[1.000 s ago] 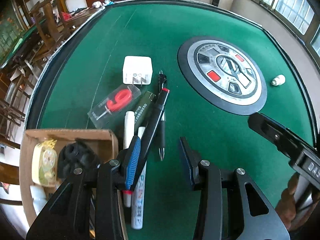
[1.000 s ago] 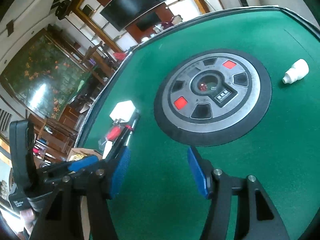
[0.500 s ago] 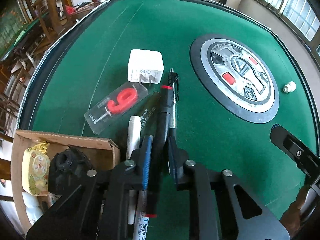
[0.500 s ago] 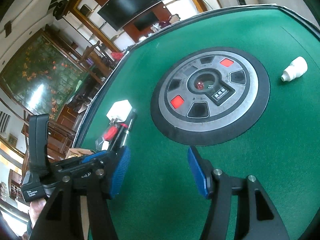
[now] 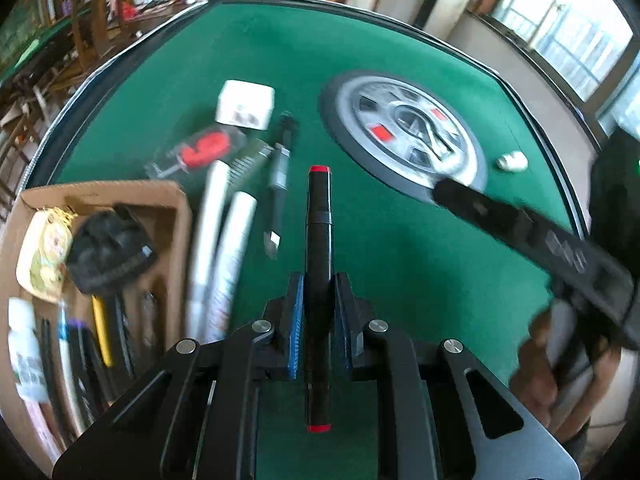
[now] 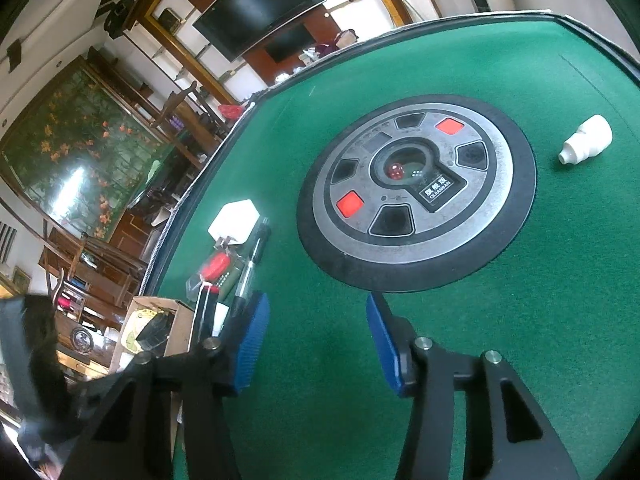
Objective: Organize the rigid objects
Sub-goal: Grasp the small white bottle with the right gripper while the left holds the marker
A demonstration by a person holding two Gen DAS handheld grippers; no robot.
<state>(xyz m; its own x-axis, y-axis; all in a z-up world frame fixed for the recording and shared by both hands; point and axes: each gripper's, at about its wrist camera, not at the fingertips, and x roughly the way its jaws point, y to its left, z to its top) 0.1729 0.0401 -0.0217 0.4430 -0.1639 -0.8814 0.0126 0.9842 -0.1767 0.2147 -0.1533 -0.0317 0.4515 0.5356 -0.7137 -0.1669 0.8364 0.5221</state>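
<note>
Right, our left gripper is clamped on the black marker, lifted beside the cardboard box; our right gripper is closing on nothing. Beyond, 2 white pens, the charger and more await boxing.

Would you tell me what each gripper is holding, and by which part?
The left gripper clamps the black marker around mid-barrel, both red ends free. The right gripper holds nothing; its jaws are closing on empty air.

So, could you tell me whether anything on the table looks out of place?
Yes: a small white fitting lies on its side alone, across the round centre console from the other loose items.
</note>
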